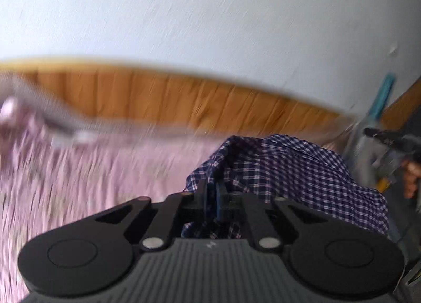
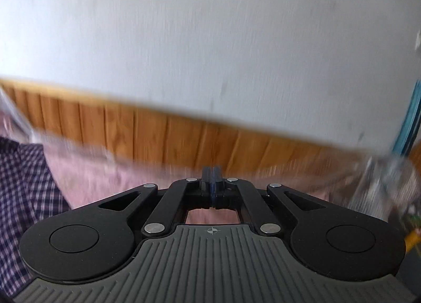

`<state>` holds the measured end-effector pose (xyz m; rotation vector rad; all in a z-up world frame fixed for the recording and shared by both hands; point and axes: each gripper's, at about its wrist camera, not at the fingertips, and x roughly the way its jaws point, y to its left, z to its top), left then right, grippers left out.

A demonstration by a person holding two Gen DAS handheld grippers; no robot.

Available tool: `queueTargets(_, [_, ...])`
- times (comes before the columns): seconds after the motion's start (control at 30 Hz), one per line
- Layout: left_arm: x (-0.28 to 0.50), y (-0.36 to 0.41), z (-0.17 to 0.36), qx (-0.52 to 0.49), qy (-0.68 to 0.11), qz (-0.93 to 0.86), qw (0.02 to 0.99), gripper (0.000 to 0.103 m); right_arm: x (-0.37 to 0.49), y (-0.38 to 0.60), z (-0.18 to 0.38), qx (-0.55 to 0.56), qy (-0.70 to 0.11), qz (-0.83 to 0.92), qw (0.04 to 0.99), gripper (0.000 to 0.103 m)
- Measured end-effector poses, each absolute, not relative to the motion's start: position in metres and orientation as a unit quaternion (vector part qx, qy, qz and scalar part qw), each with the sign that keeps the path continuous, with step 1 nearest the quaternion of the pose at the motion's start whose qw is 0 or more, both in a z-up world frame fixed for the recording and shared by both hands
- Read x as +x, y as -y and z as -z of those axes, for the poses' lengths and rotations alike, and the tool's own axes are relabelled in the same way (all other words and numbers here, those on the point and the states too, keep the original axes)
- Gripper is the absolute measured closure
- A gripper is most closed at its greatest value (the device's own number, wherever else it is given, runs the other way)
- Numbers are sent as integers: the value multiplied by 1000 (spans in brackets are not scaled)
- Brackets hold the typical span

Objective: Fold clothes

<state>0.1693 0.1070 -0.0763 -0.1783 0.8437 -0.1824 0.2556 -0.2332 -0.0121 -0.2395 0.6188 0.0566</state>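
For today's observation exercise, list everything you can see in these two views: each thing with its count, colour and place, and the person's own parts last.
shirt: one, navy and white check, bunched on the sheet, held at the left tool; also at the left edge of the right wrist view.
sheet: one, pink, spread below both tools.
panel: one, orange-brown wood, along the foot of the wall.
wall: one, white, upper half of both views.
strip: one, teal, upright at the far right; too blurred to identify.
left tool: one, black, shut on the shirt.
right tool: one, black, shut, holding nothing.
hand: one, right edge of the left wrist view, holding the right tool.
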Motion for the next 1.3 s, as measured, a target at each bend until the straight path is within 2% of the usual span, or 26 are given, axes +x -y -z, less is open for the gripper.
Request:
queueTargets(0.07, [153,-124,136,-69,-469,64,878,96,256,235,70,-92,-365,-58,924,102])
queueTargets(0.13, [144,-137,148,-71,-486,63,869,88,245,237,110,-55,-398,-102,910,85])
queueTargets(0.17, [141,-142,141,-73,-483,66,870,79,240,238,121,-34,-407,-126,904,79])
queueTargets(0.2, [145,-146,134,-70,-477,68,873,73,235,239,131,-13,-416,-147,897,64])
queueTargets(0.23, [155,-147,126,-63,-469,69,878,56,232,240,136,10,-426,-159,891,53])
queueTargets(0.27, [165,-145,120,-56,-462,70,882,39,228,241,143,35,-435,-171,884,50])
queueTargets(0.33, [185,-139,113,-41,-450,75,889,31,220,241,163,91,-462,-194,861,47])
queueTargets(0.43, [230,-120,128,-29,-464,104,879,31,199,235,201,137,-509,-208,824,38])
queueTargets(0.57, [278,-89,177,13,-510,148,847,33,167,233,237,123,-542,-197,808,38])
queueTargets(0.6, [284,-86,178,18,-508,149,848,37,161,233,242,122,-549,-200,802,45])
queueTargets(0.63, [286,-90,170,12,-497,146,855,49,158,234,245,118,-557,-207,795,73])
queueTargets(0.67, [288,-93,161,6,-485,143,862,81,155,233,248,112,-566,-212,789,94])
queueTargets(0.7, [290,-96,152,0,-474,140,869,103,153,231,249,101,-570,-216,786,103])
queueTargets(0.77, [295,-102,134,-11,-451,134,882,102,150,225,238,62,-551,-225,802,103])
queueTargets(0.9, [304,-115,99,-34,-403,122,906,102,170,222,172,-11,-456,-217,863,103])
queueTargets(1.0, [311,-125,73,-51,-367,112,922,102,218,215,123,-51,-381,-210,899,103])
queueTargets(1.1, [324,-133,52,-63,-340,89,934,100,292,195,99,-75,-337,-187,920,103])
queueTargets(1.13, [336,-134,58,-55,-352,59,933,92,317,186,98,-79,-331,-174,924,103])
queueTargets(1.17, [345,-133,68,-43,-366,27,929,79,340,177,103,-79,-334,-155,926,103])
queueTargets(1.2, [354,-132,78,-32,-380,-4,924,75,362,169,108,-79,-341,-135,927,97])
queueTargets(1.23, [356,-133,88,-25,-394,-26,918,75,379,164,117,-77,-359,-115,923,78])
queueTargets(1.3, [327,-139,98,-39,-405,-26,913,74,380,168,124,-44,-371,-73,925,66])
